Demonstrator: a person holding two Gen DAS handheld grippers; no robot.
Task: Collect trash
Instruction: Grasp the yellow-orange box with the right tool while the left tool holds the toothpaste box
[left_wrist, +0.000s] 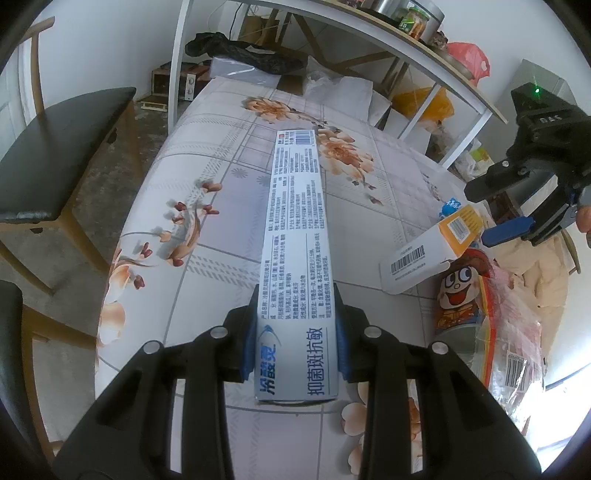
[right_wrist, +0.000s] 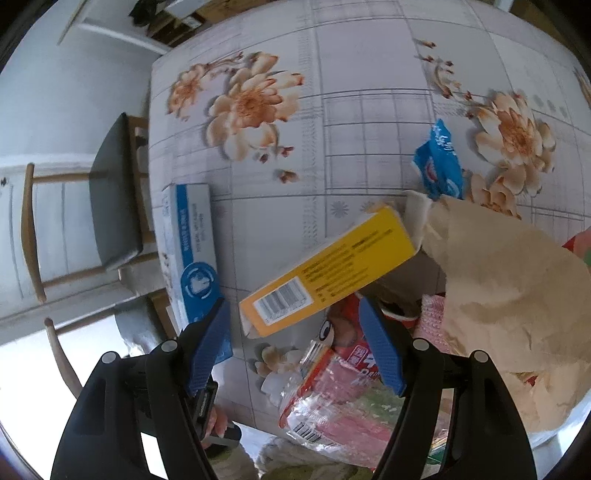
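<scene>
Left tongs (left_wrist: 295, 328) clamped on the toothpaste box (left_wrist: 295, 236), held above the floral tabletop (left_wrist: 221, 184).
Right wrist view: right tongs (right_wrist: 295, 343) apart, their blue fingers (right_wrist: 380, 350) flanking the yellow box (right_wrist: 328, 269) poking from a paper bag (right_wrist: 509, 295).

Taking the table (left_wrist: 229, 192) as landmark: the toothpaste box (left_wrist: 295, 236) is held lengthwise above its middle, the small carton (left_wrist: 424, 258) and snack bags (left_wrist: 491, 332) lie toward its right edge, and a chair (left_wrist: 66, 155) stands off its left side.
</scene>
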